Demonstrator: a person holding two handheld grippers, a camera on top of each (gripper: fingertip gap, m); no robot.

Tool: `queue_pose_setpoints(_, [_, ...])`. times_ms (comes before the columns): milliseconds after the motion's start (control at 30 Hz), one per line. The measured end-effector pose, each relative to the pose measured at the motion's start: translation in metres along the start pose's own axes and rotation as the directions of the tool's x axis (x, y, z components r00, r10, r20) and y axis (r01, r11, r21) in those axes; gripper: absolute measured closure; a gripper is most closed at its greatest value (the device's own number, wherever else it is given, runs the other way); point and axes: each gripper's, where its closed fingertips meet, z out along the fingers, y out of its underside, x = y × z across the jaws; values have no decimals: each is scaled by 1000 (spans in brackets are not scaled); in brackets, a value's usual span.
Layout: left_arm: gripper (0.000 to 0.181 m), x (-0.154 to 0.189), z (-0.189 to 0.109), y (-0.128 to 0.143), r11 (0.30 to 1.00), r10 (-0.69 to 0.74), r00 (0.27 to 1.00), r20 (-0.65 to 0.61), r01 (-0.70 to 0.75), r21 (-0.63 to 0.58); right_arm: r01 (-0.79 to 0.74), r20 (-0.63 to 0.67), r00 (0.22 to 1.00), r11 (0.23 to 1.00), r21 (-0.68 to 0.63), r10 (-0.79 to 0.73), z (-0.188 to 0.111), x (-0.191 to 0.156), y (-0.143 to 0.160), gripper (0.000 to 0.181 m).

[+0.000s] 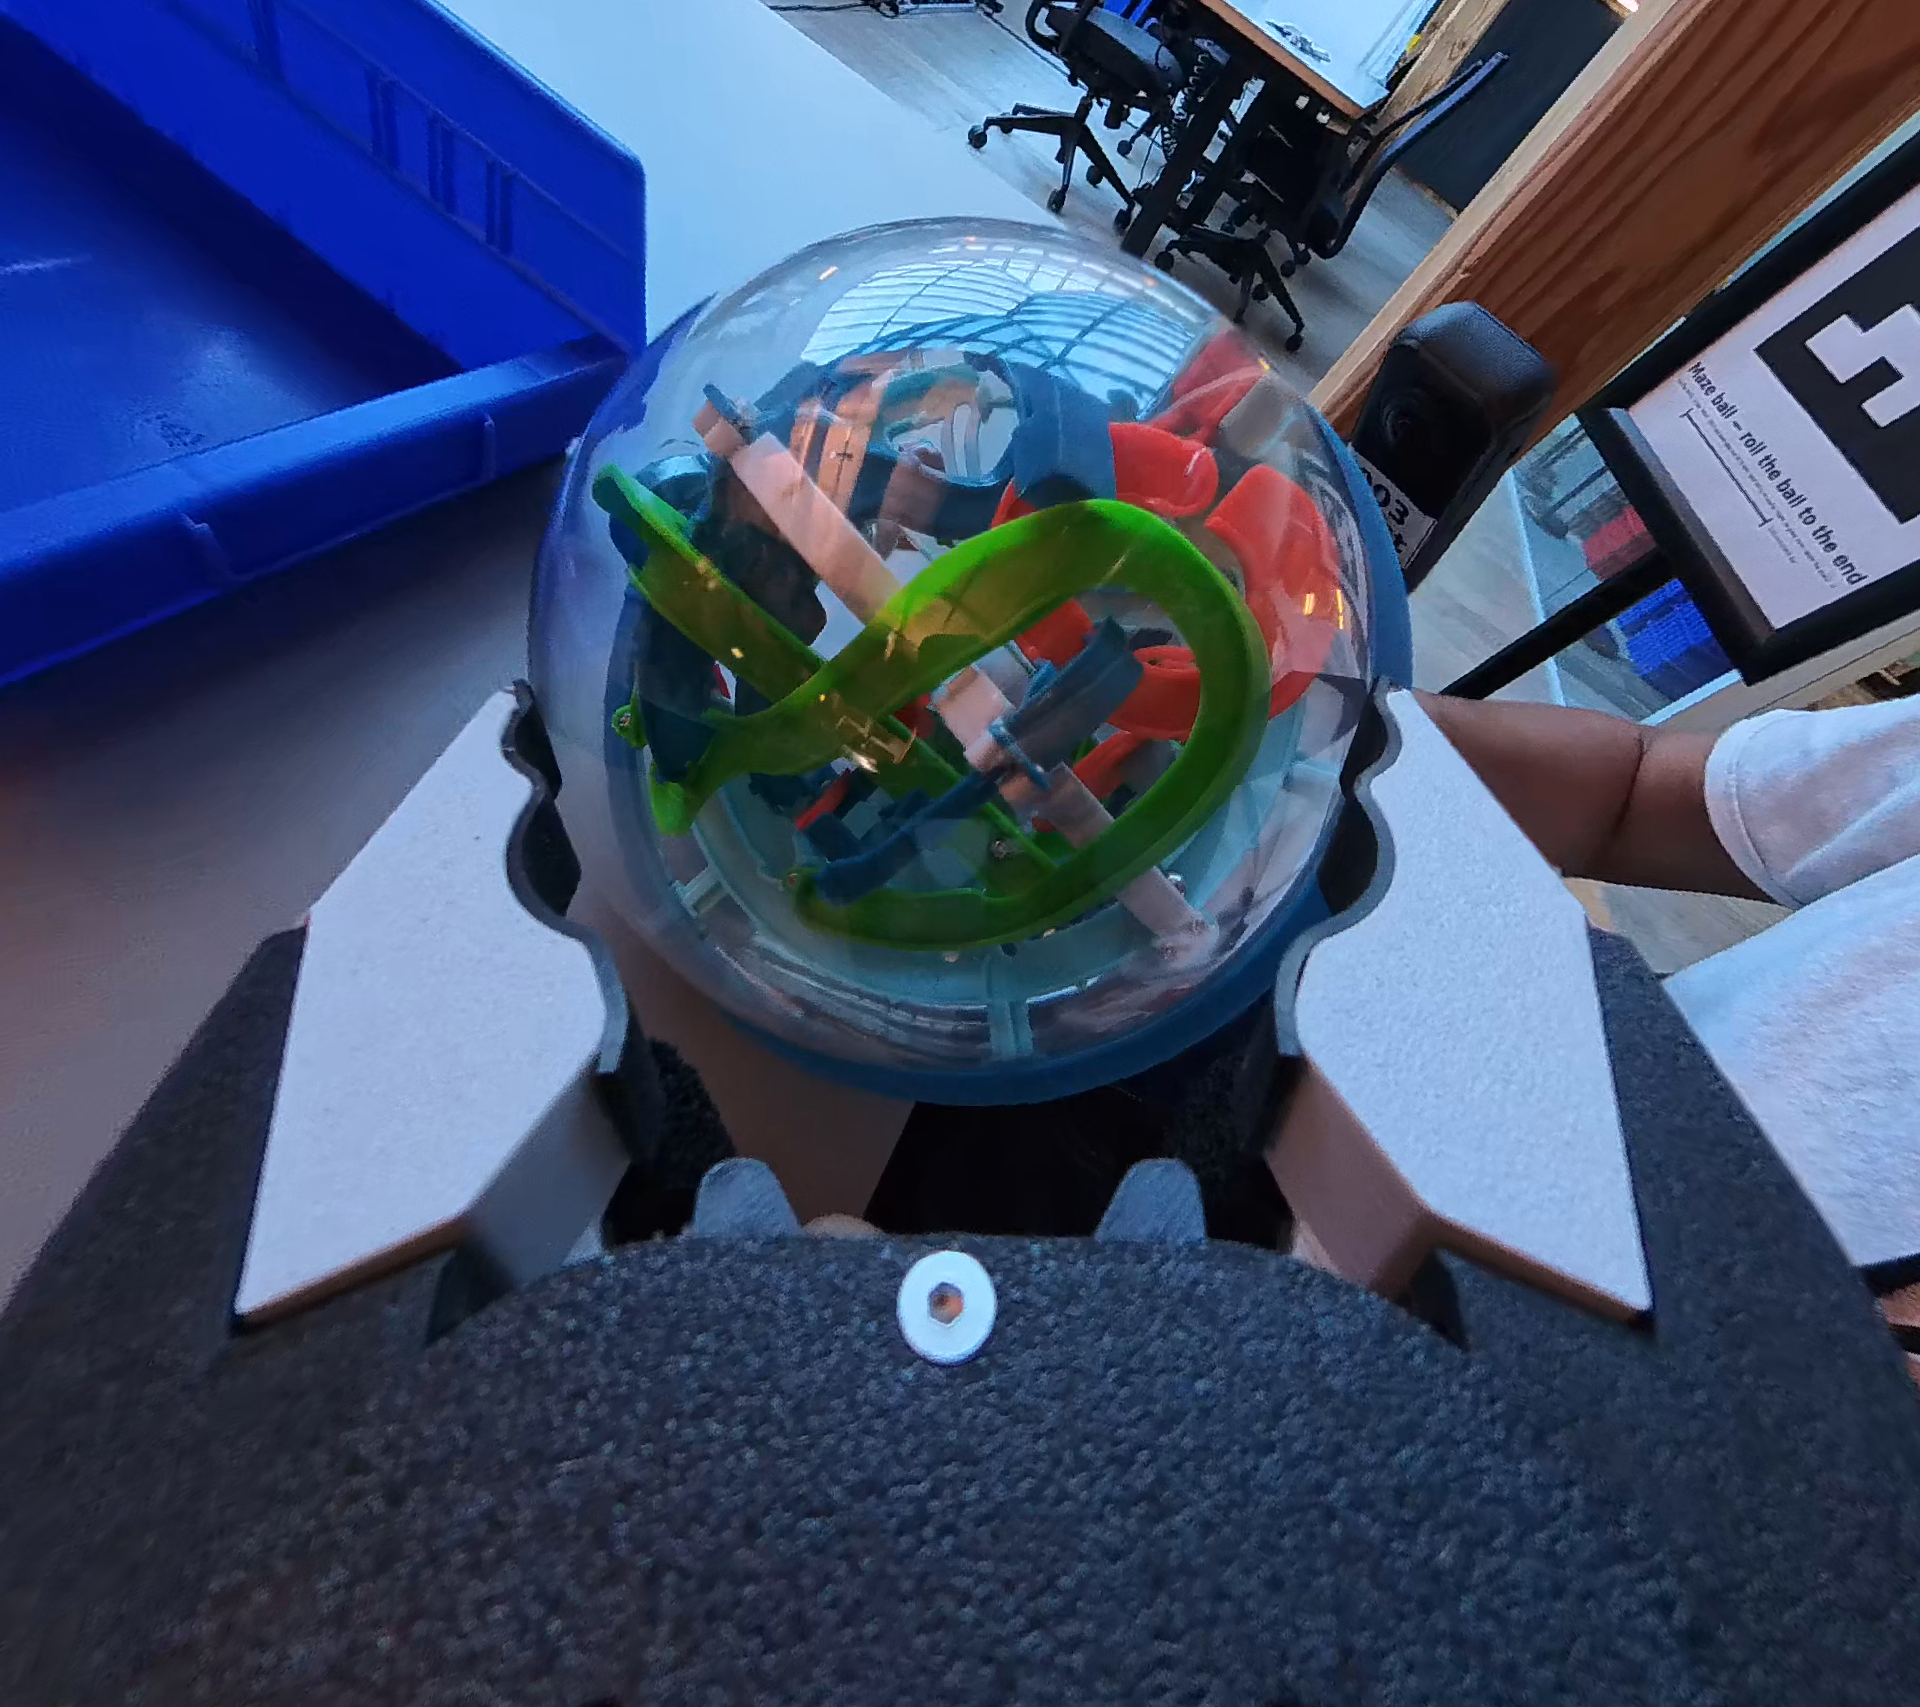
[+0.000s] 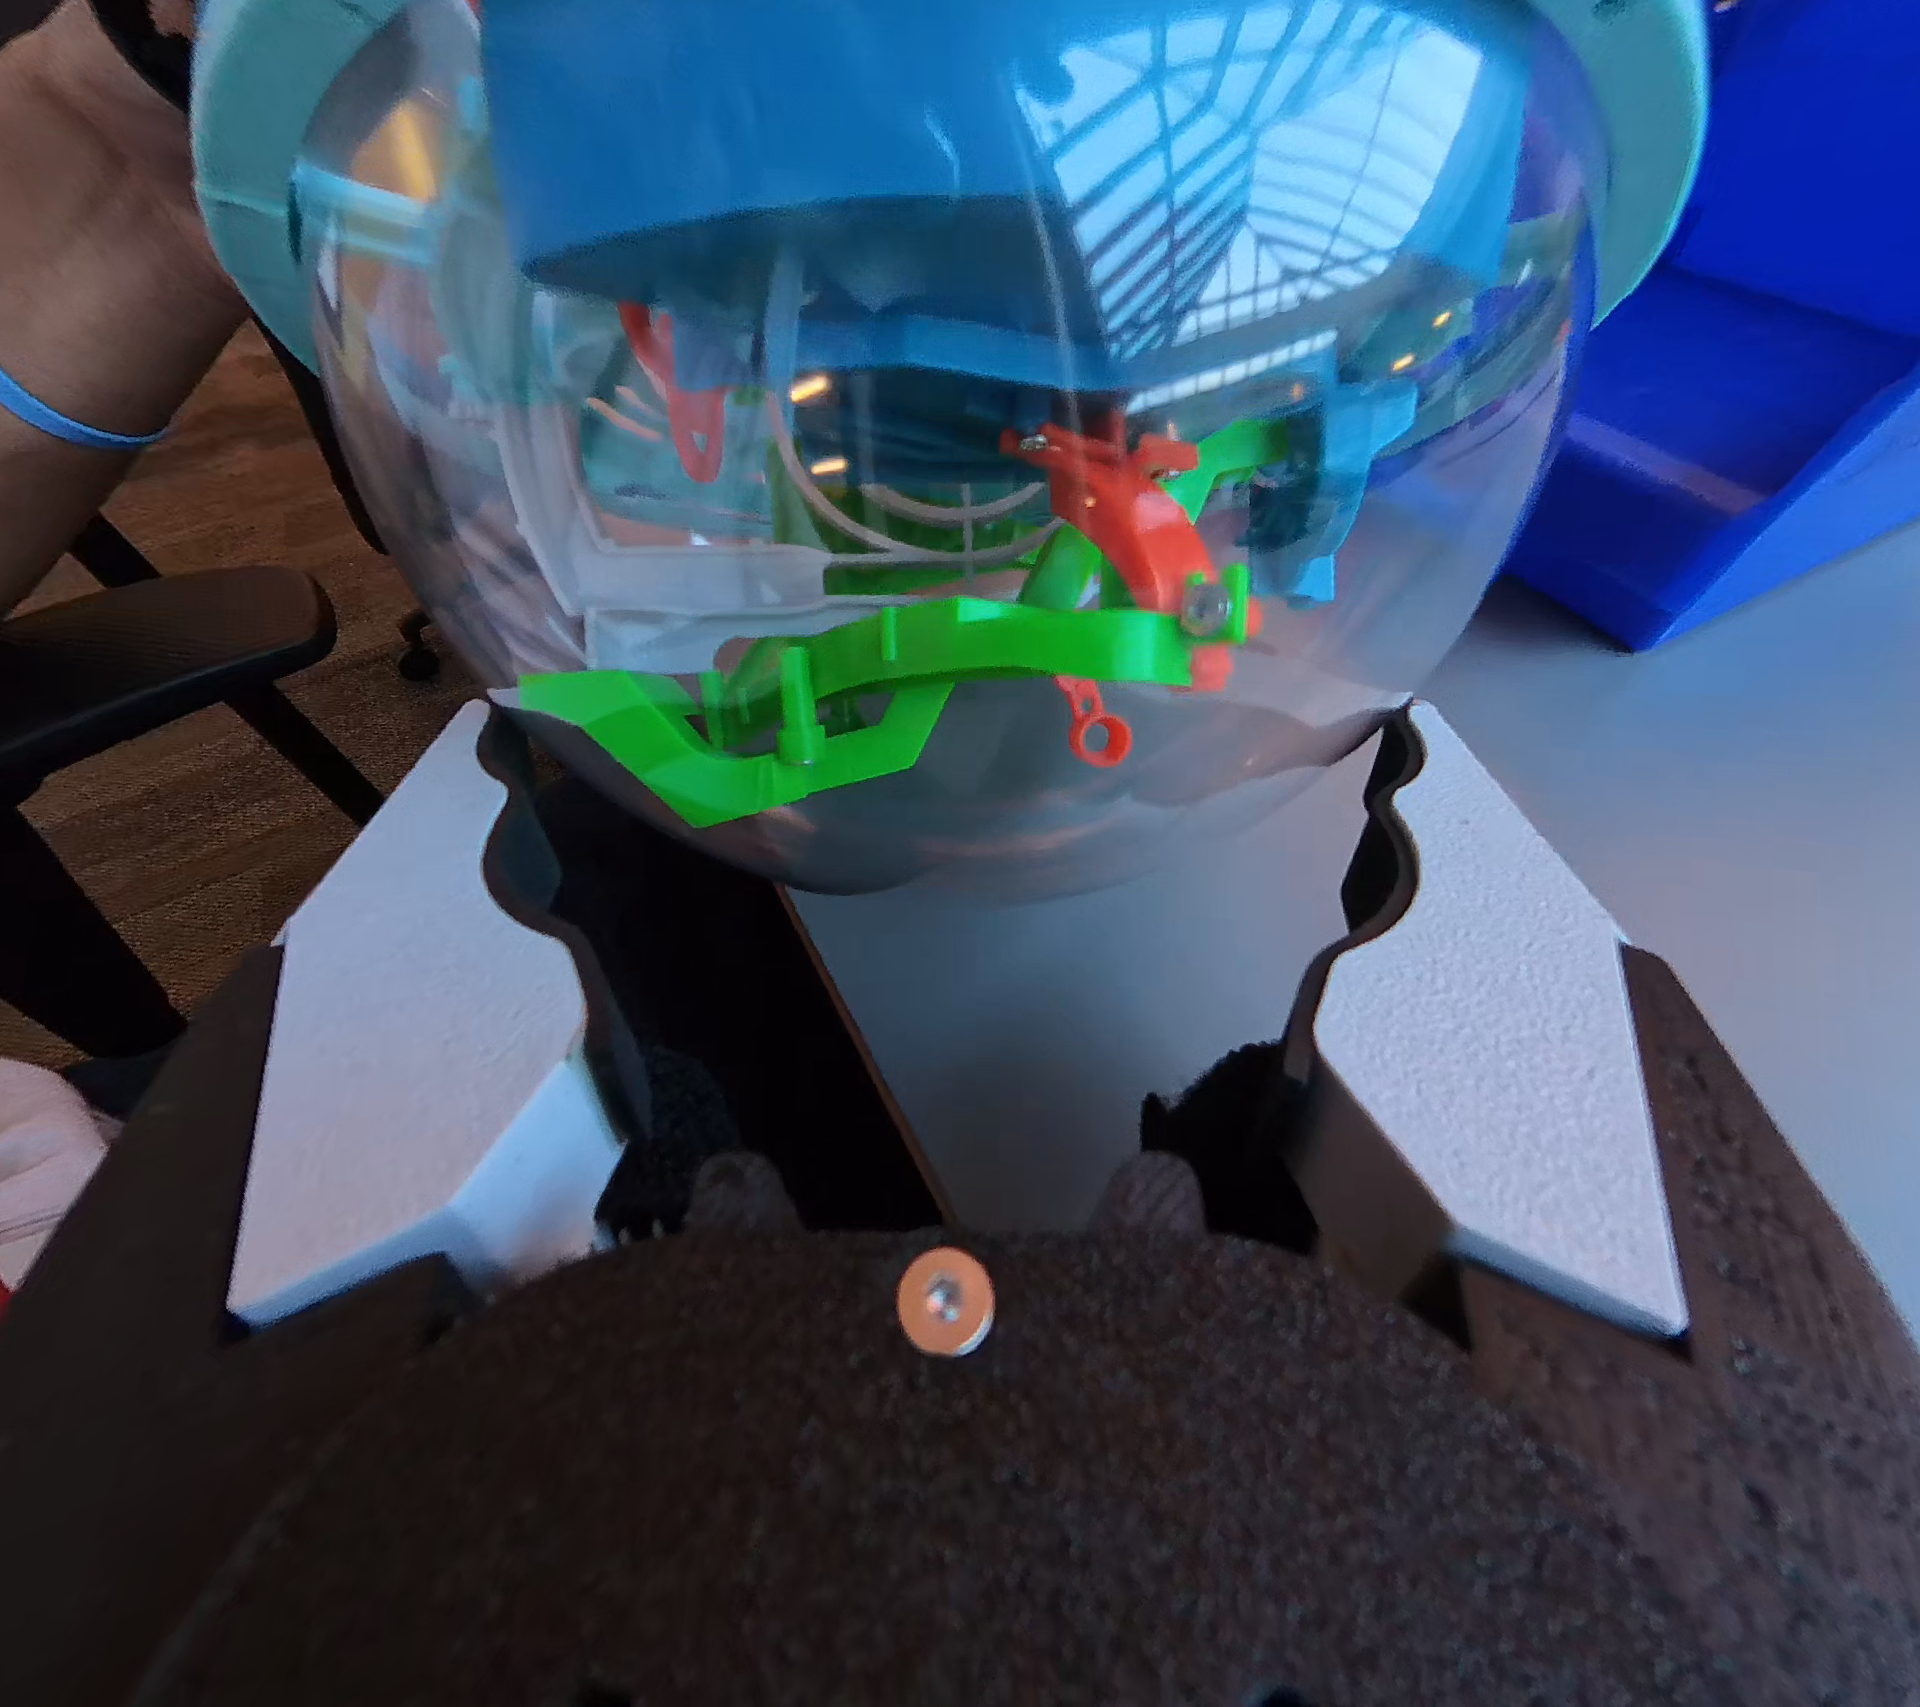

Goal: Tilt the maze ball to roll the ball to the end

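The maze ball is a clear plastic sphere with a blue band and green, red and blue tracks inside. It is held up off the white table. My left gripper is shut on it, one finger on each side of the sphere. My right gripper is shut on the lower clear half of the maze ball from the opposite side. The black camera body of the right gripper shows behind the sphere. I cannot pick out the small rolling ball for certain.
A blue plastic bin stands on the table close to the left of the sphere, and shows at the right in the right wrist view. A framed sign, a wooden post, a person's arm and an office chair are near.
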Motion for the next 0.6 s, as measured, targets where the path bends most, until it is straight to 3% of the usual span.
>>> queue_pose_setpoints(33, [36, -1, 0, 1, 1000, -11, 1000, -13, 11, -1, 13, -3, 1000, 1000, 2, -13, -1, 1, -1, 29])
queue_pose_setpoints(267, [36, -4, 1, 10, 990, -139, 981, -132, 141, 4, 91, 12, 996, 996, 12, -91, -11, 6, -15, 27])
queue_pose_setpoints(600, [36, 3, 0, 18, 992, -115, 982, -152, 120, 24, 224, 58, 973, 974, -40, -222, -18, 7, -20, 27])
